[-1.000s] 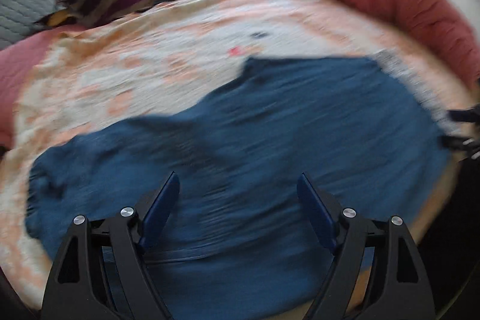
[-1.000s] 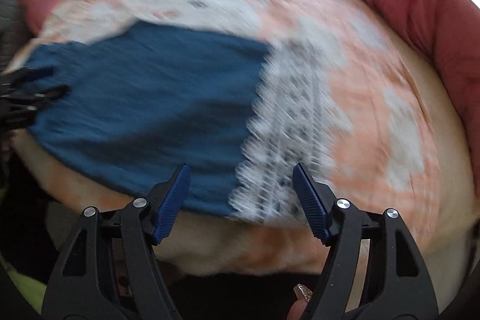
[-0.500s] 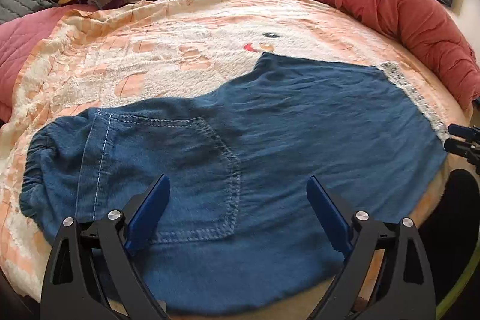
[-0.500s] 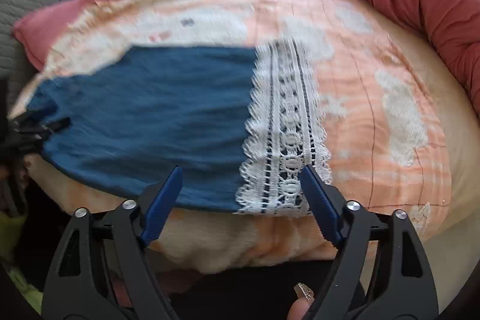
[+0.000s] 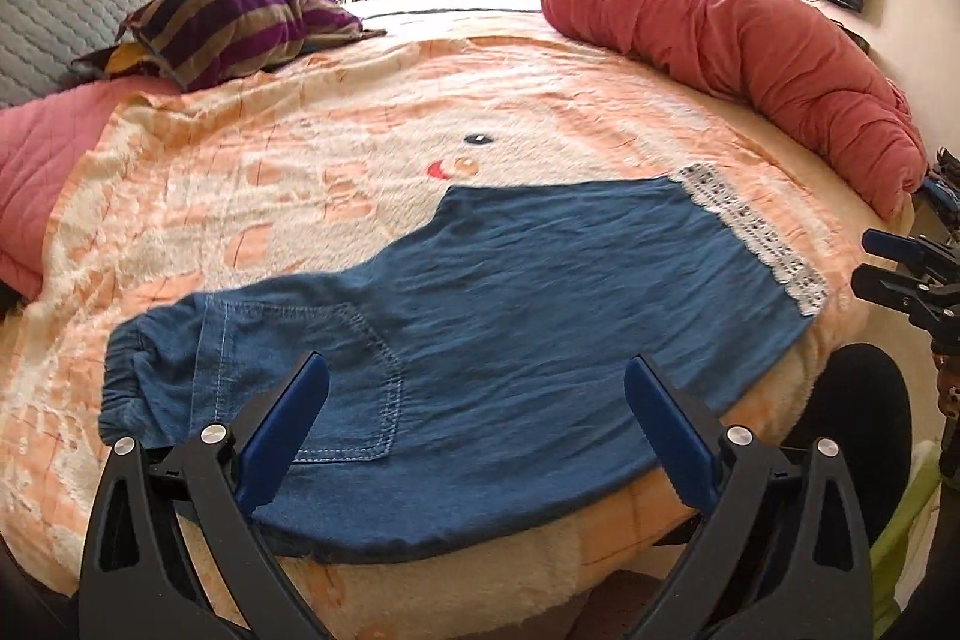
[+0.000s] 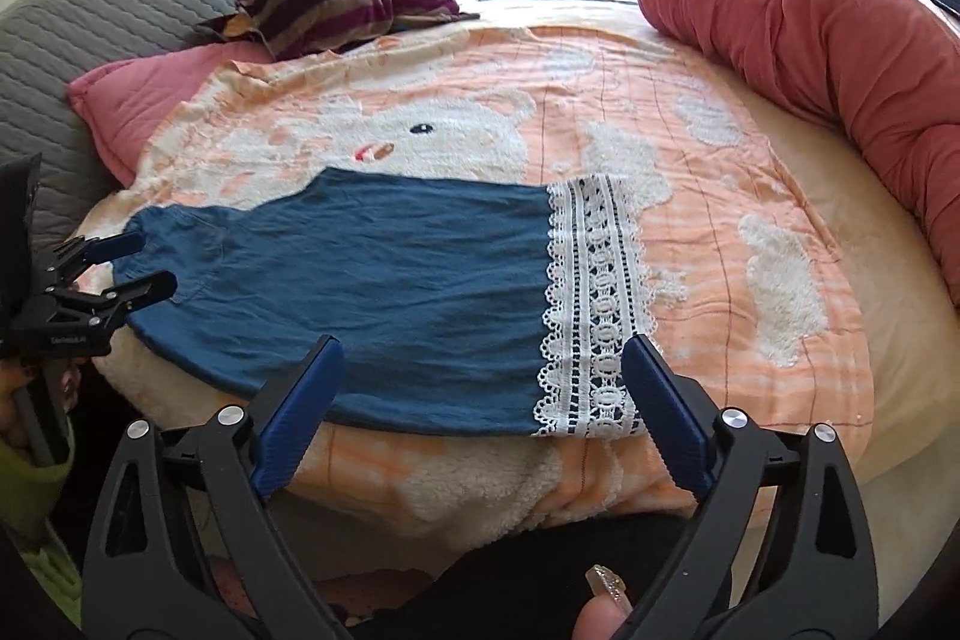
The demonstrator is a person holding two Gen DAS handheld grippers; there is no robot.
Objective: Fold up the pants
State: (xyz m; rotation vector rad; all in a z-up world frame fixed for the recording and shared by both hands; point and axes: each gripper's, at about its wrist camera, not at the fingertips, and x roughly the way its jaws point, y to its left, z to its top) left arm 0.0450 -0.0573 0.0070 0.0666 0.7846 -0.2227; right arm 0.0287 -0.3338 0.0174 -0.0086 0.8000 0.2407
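Blue denim pants (image 5: 492, 316) lie flat, folded lengthwise, along the near edge of the bed. Their elastic waistband (image 5: 129, 382) is at the left and the white lace hem (image 6: 594, 304) at the right. A back pocket (image 5: 354, 388) faces up. My left gripper (image 5: 477, 370) hovers above the waist end, its jaws opening with nothing between them. Above the lace hem end, my right gripper (image 6: 483, 349) is raised too, jaws opening and empty. Each gripper shows at the side of the other's view.
The pants (image 6: 372, 280) rest on an orange and white fleece blanket (image 5: 336, 148) covering a round bed. A long red bolster (image 5: 750, 58) curves along the right. A striped pillow (image 5: 234, 22), a pink pillow (image 6: 144, 94) and a grey quilted headboard (image 6: 120, 10) lie at the far left.
Both grippers have opened wider and risen back from the pants. The view now takes in more of the bed and room. The pants lie still.
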